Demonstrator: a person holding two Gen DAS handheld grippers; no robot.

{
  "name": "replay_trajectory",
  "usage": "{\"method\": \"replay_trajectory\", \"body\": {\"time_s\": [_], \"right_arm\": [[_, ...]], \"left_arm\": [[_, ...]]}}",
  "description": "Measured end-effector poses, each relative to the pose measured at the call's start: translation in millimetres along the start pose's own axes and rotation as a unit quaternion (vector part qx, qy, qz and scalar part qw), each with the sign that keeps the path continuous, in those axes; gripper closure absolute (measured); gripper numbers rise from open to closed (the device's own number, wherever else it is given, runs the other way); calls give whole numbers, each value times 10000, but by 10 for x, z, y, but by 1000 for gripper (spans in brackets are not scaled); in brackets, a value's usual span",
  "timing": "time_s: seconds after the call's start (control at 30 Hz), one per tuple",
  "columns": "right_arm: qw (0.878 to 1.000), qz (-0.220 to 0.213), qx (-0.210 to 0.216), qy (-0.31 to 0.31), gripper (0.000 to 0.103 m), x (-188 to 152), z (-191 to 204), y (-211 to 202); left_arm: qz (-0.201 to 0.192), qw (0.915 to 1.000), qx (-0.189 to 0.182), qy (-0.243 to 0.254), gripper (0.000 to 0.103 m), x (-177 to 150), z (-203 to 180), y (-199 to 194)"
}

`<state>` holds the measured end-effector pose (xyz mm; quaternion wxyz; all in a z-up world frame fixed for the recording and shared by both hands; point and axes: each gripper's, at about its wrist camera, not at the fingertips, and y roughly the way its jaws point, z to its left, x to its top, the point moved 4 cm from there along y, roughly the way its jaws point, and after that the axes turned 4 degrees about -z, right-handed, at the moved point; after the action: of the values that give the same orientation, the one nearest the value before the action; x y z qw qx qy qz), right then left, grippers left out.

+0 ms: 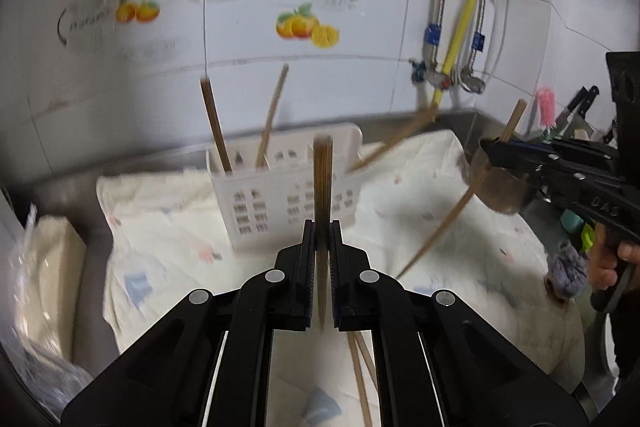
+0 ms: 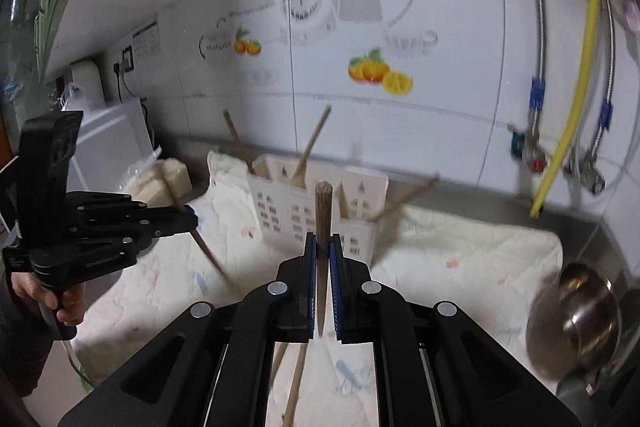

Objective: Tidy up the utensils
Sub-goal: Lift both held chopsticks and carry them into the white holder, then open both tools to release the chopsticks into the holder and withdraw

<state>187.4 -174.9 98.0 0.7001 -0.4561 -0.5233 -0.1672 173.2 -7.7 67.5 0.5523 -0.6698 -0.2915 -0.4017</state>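
Note:
A white slotted utensil basket stands on a pale cloth and holds three chopsticks leaning outward. My left gripper is shut on a brown chopstick, upright in front of the basket. My right gripper is shut on another chopstick, also upright before the basket. Each gripper shows in the other's view, the right and the left. More chopsticks lie on the cloth below the grippers.
A steel ladle lies at the cloth's right edge. A yellow hose and taps hang on the tiled wall. A wrapped packet lies left of the cloth. Knives and a pink brush stand at far right.

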Motion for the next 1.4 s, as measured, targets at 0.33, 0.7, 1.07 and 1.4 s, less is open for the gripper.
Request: {"method": "replay_trajectory", "body": {"time_s": [0.33, 0.7, 1.07, 1.4], "right_arm": [[9991, -371, -18, -199, 97, 725, -73, 37], [9980, -585, -199, -162, 97, 1167, -223, 286], [9986, -353, -382, -103, 97, 1028, -382, 732], [9991, 49, -411, 21, 96, 760, -501, 1082]], "left_arm": [[-632, 9978, 166, 91, 97, 912, 134, -131], [-1308, 9867, 965, -59, 97, 1645, 428, -21], [-662, 9898, 950, -834, 97, 1215, 833, 709], [-317, 9919, 847, -889, 97, 987, 896, 894]]}}
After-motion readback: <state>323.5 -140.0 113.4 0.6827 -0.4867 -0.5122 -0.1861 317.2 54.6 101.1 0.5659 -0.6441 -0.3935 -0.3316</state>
